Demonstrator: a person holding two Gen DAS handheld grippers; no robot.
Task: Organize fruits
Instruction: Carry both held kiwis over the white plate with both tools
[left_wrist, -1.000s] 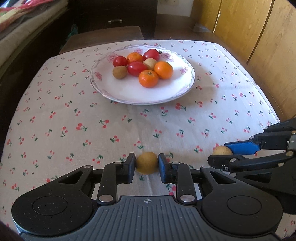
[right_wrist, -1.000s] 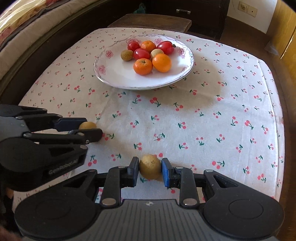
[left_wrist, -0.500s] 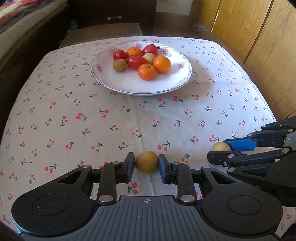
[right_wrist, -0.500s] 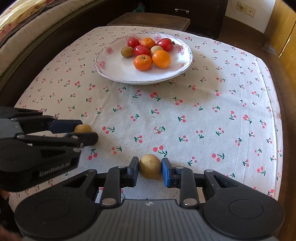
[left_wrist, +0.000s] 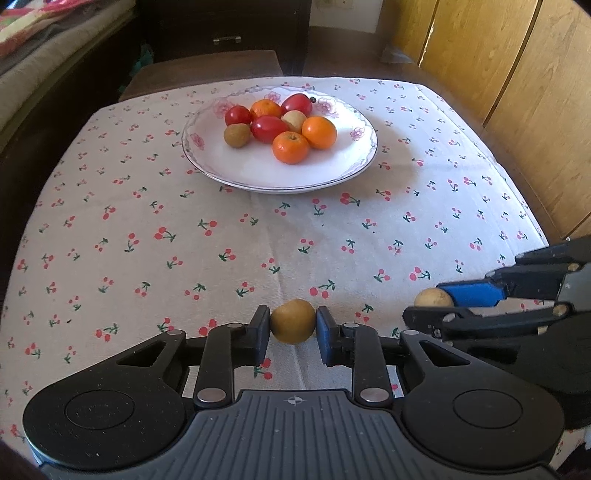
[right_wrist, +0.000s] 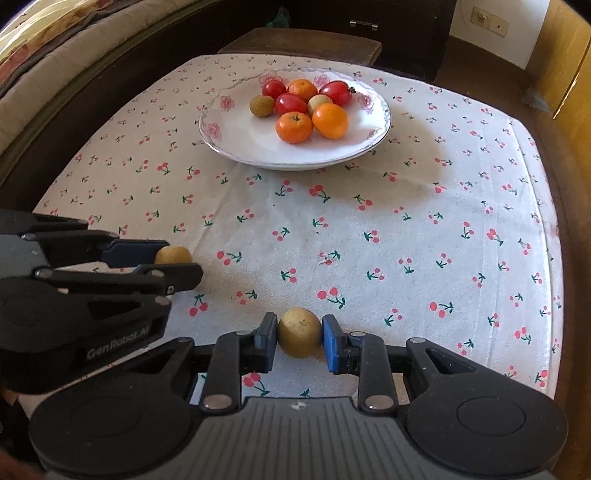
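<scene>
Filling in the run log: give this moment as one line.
left gripper: shut on brown fruit | right gripper: shut on yellow fruit | plate: eight fruits | both held short of plate

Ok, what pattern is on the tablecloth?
The tablecloth is white with small red cherries on green stems; the right wrist view shows it best.

Each scene is viewed from a camera mounted just behind a pair of jaws, aimed forward and steeply down over the desk (left_wrist: 184, 229), close to the cloth. In the left wrist view the right gripper (left_wrist: 436, 310) is seen at the right edge; in the right wrist view the left gripper (right_wrist: 173, 264) is seen at the left edge. The plate (left_wrist: 258, 177) of fruit is shared by both, at the far side.
</scene>
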